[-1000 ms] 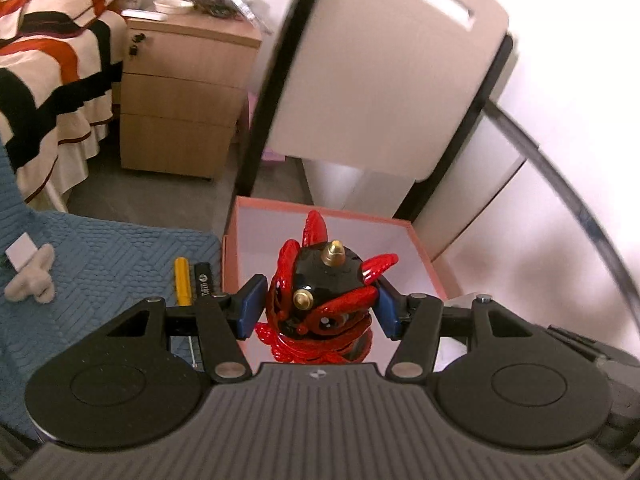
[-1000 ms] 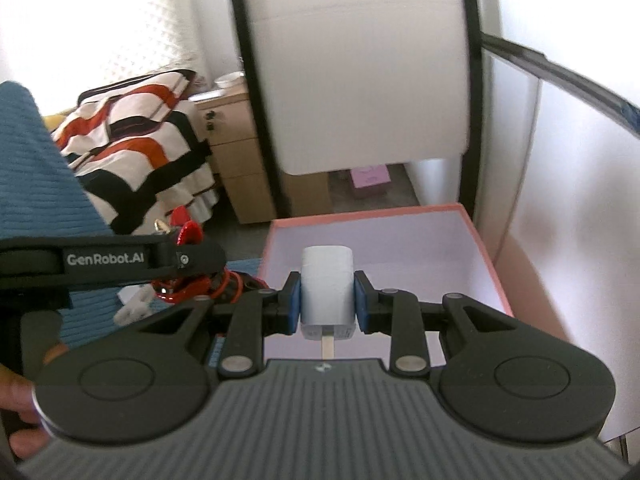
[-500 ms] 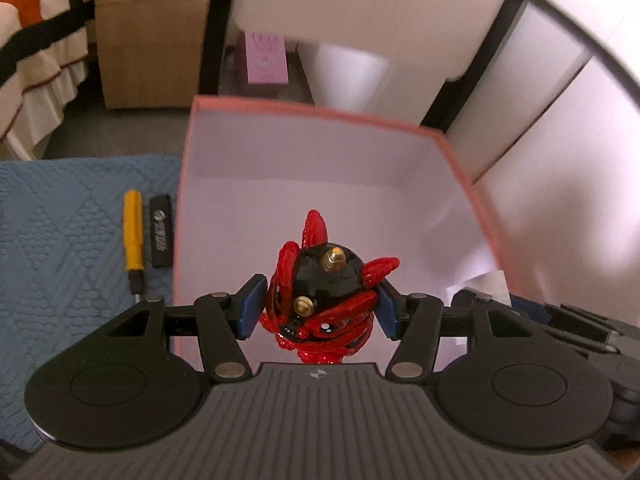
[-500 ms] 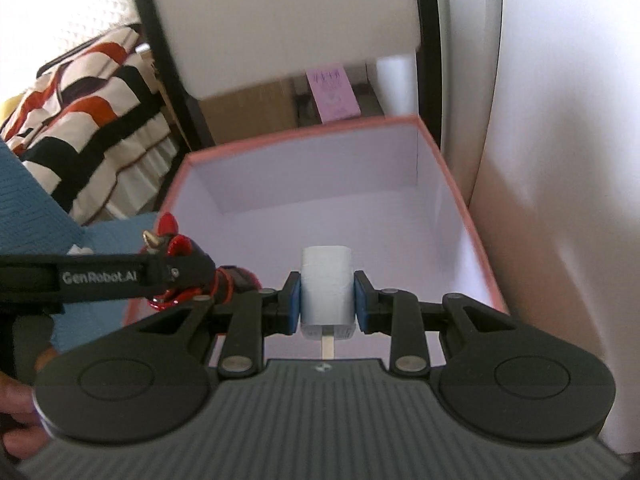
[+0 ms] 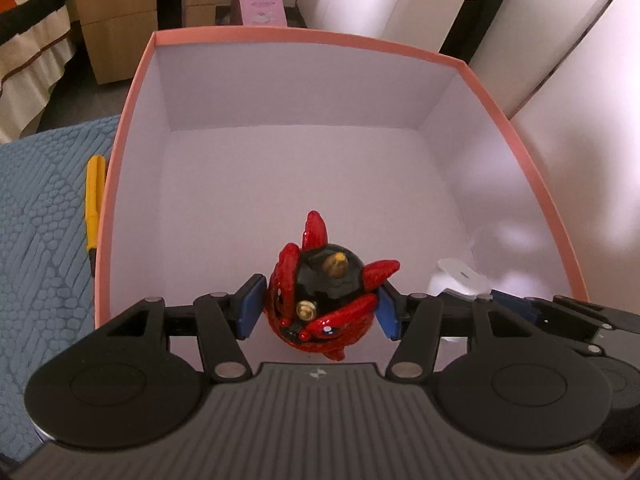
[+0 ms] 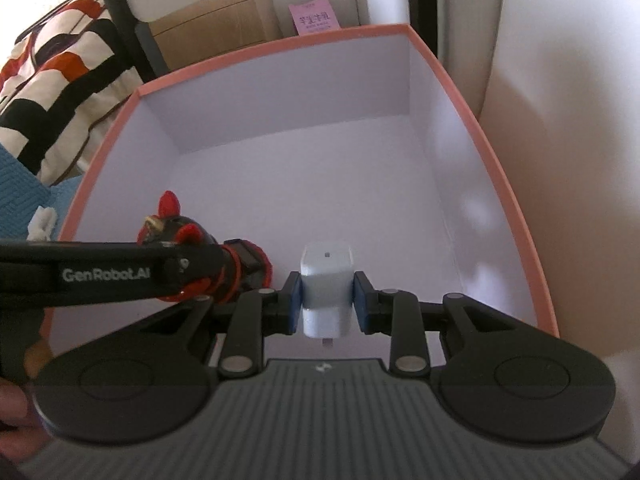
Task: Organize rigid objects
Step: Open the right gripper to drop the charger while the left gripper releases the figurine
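Figurine (image 5: 326,304): glossy red and black, gold studs. Charger (image 6: 327,290): plain white. Box (image 5: 320,36): salmon-pink rim, pale lilac-white inside. My left hand-held gripper (image 5: 318,312): black, blue pads. Screwdriver (image 5: 95,196): yellow handle. Cloth (image 5: 44,216): blue, quilted geometric pattern. Bedspread (image 6: 60,76): cream with black and orange-red stripes.

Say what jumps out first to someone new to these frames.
The glossy red-and-black figurine clamped in the left gripper, low inside the pink-rimmed box. Beside it, the right gripper holds a white charger block over the same box's bare white floor.
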A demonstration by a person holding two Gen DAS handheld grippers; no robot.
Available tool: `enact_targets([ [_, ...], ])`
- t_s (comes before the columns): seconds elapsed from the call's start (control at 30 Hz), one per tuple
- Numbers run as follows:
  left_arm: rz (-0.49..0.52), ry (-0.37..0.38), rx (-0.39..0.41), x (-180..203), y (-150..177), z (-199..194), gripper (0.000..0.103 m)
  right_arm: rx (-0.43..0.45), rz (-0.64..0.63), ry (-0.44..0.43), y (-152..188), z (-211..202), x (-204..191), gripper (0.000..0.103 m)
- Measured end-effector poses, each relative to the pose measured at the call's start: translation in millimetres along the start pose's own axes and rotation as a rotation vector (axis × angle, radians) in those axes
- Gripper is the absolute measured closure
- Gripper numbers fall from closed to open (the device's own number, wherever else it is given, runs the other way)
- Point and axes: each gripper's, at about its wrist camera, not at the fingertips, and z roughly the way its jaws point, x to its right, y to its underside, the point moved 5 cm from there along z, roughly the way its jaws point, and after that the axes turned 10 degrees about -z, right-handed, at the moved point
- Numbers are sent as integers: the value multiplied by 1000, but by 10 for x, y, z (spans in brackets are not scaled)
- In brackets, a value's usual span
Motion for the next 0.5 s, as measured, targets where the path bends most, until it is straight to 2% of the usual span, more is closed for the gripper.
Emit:
enact_targets([
  [0.13,1,-11,-8,-34,37,0,37,20,-3,5,-8,-38,-27,72],
  [0.23,-11,-3,19,-53,41,-77,29,30,3,12,-12,-92,17,72],
  [0.33,-8,24,47,-47,33,-198,28,41,23,14,-3,-184,74,72],
  [0.5,24,22,117,-15,-9,-498,28,78,29,23,-46,-399,77,71],
])
